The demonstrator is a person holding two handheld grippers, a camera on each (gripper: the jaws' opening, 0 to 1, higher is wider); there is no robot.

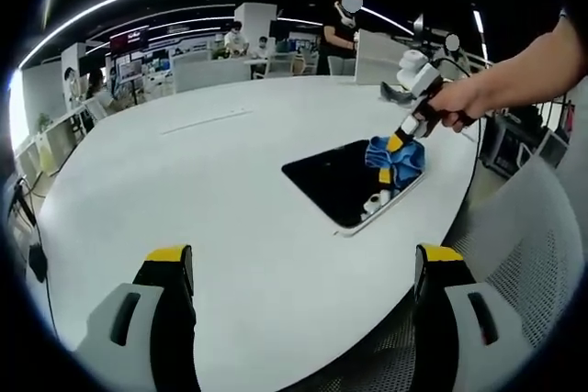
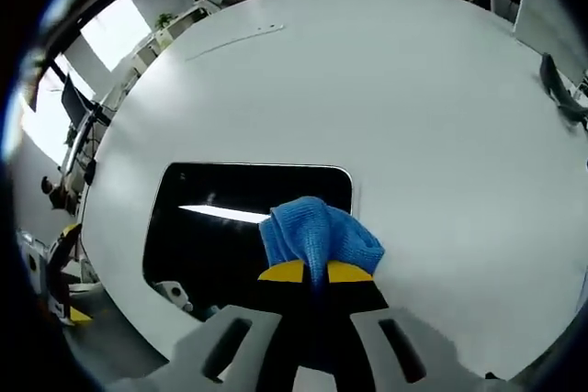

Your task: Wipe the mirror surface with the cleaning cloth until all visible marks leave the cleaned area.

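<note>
A dark rectangular mirror point(image 1: 340, 181) point(image 2: 230, 227) lies flat on the white round table point(image 1: 230, 153) point(image 2: 413, 89), near its edge. A blue cleaning cloth point(image 1: 395, 161) point(image 2: 317, 236) rests on one end of the mirror. My right gripper point(image 2: 314, 273) is shut on the cloth and presses it down; in the left gripper view that gripper point(image 1: 397, 144) shows with a hand on its handle. My left gripper point(image 1: 303, 268) is open, held above the table short of the mirror, with nothing between its jaws.
A black object point(image 2: 560, 89) lies at the table's far edge. A mesh chair back point(image 1: 524, 254) stands beside the table. Desks, screens and several people point(image 1: 335, 39) fill the room behind.
</note>
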